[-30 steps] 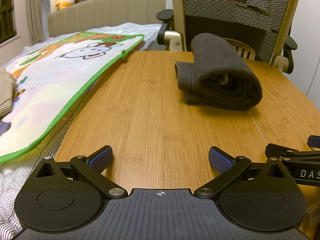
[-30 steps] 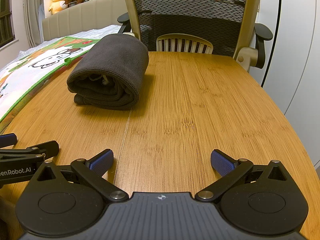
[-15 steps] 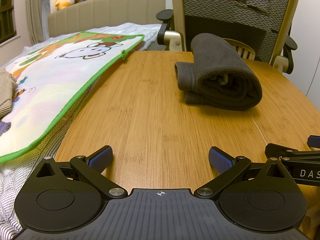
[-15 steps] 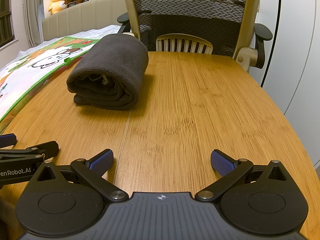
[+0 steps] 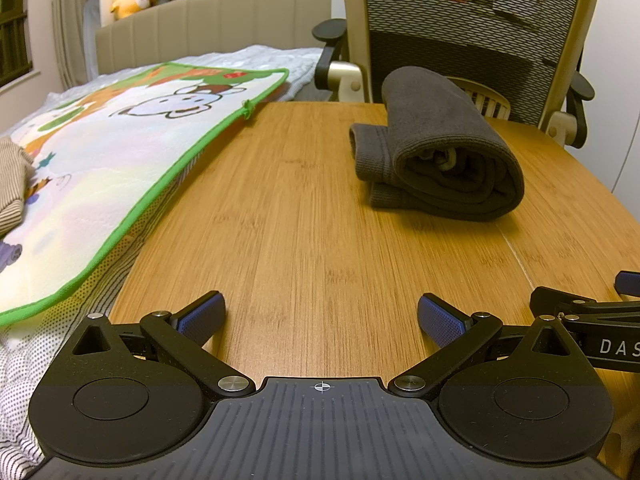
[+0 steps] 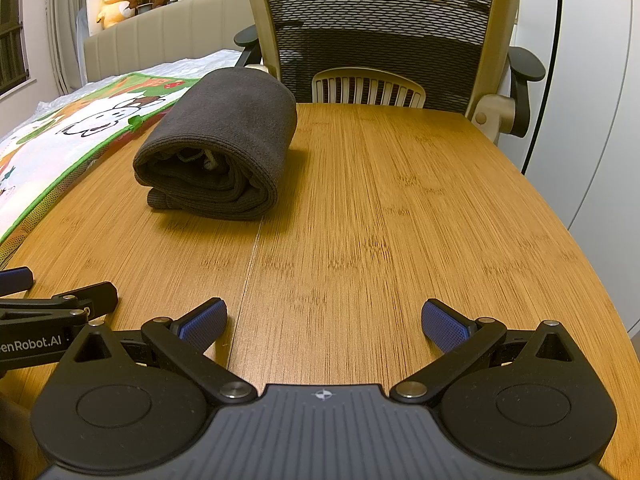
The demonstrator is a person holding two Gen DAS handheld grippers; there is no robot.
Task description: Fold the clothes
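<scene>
While both tools sit low at the near edge of the wooden surface, neither is holding anything: the left gripper has its blue pads spread wide over bare wood, and the right gripper is spread just as wide, with nothing between its fingers either. They lie side by side, each one's linkage showing at the edge of the other's view.

Further out, well apart from both grippers, the dark grey garment rests on the surface as a thick, compact bundle, folded over on itself several times, with its layered open end facing the cameras and a ribbed band sticking out on one side (a pale cord or tag seems tucked inside the roll, though it is too small to be sure). By the look of it, this piece is done: it is neat, settled, and released.

Beyond the surface's left edge lies a bed with a cartoon-print blanket edged in green, and on it, at the far left of the left view, a striped beige cloth lies crumpled. If that is another garment, it is likely what remains. A mesh office chair stands behind the surface.
</scene>
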